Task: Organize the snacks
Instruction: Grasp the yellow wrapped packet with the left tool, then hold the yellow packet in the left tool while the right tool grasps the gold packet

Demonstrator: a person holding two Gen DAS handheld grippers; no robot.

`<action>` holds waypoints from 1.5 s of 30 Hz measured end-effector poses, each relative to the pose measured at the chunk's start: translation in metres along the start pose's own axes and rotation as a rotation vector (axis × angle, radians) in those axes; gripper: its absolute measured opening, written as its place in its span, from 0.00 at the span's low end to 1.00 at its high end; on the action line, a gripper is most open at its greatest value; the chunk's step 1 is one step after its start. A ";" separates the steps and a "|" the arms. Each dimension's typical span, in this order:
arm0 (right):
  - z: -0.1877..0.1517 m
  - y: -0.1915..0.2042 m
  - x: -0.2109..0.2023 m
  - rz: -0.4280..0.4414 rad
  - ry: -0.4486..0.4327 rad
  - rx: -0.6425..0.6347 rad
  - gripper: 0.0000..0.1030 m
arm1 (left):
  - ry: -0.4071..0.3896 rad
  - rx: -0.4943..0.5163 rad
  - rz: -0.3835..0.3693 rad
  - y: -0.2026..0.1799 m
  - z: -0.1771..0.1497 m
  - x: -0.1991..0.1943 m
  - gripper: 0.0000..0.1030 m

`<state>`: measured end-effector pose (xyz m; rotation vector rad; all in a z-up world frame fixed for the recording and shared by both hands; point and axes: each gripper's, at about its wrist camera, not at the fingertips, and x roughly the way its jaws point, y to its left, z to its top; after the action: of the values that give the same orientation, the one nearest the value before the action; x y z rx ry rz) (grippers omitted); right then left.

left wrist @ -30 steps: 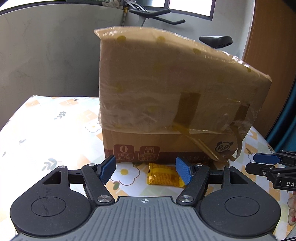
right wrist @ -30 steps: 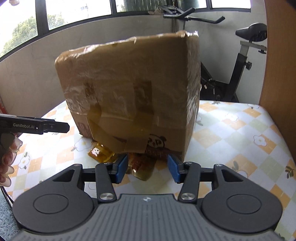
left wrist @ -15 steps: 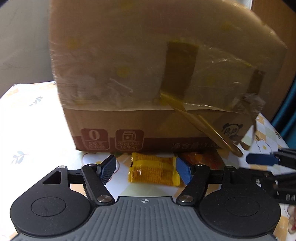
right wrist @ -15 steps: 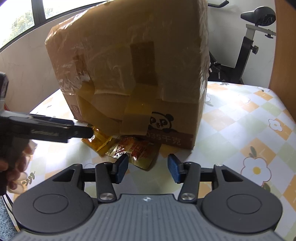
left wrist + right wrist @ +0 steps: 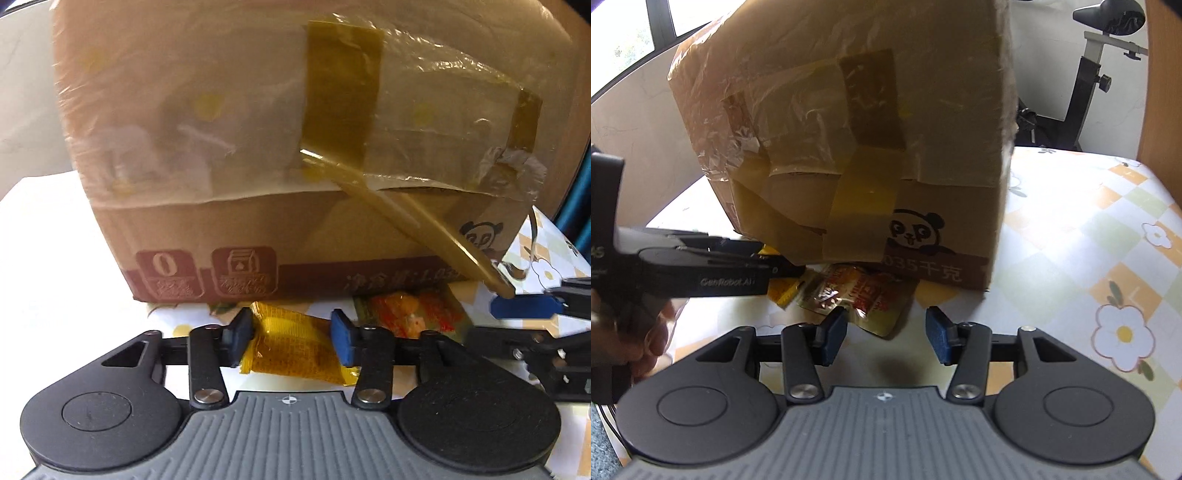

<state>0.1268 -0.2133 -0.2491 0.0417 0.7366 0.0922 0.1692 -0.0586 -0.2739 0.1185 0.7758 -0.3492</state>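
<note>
Cardboard box (image 5: 871,147), taped, is showing a panda logo, "035千克" and a "0" icon, standing on the floral checked tablecloth (image 5: 1089,229); its contents are hidden. Left gripper (image 5: 291,338), marked "GenRobot.AI", is pinching a yellow snack packet (image 5: 291,347) at the box's foot. Right gripper (image 5: 884,339) is hovering, fingers spread, just before a red-gold snack packet (image 5: 860,295); exercise bike (image 5: 1086,74) is standing behind.

Matt brown cardboard box (image 5: 229,218) under glossy wrinkled tape (image 5: 341,99); shiny yellow foil snack packet (image 5: 291,347); smooth printed tablecloth (image 5: 1082,236).
</note>
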 end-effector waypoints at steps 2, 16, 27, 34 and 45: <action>0.003 0.003 0.005 0.002 -0.007 0.006 0.49 | -0.002 -0.004 0.001 0.003 -0.006 -0.004 0.43; 0.011 0.039 0.045 -0.166 -0.024 0.063 0.74 | -0.031 -0.067 0.041 0.017 -0.035 -0.025 0.43; -0.007 0.071 0.043 -0.147 -0.009 -0.161 0.53 | -0.044 -0.096 0.040 0.027 -0.053 -0.037 0.43; -0.014 0.069 0.032 -0.105 0.004 -0.179 0.40 | -0.048 -0.110 0.041 0.032 -0.062 -0.055 0.43; -0.004 0.050 0.024 -0.040 0.029 -0.023 0.40 | -0.049 -0.122 0.041 0.036 -0.065 -0.061 0.43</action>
<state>0.1387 -0.1608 -0.2648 0.0037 0.7645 0.0631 0.0984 0.0059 -0.2782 0.0110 0.7438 -0.2641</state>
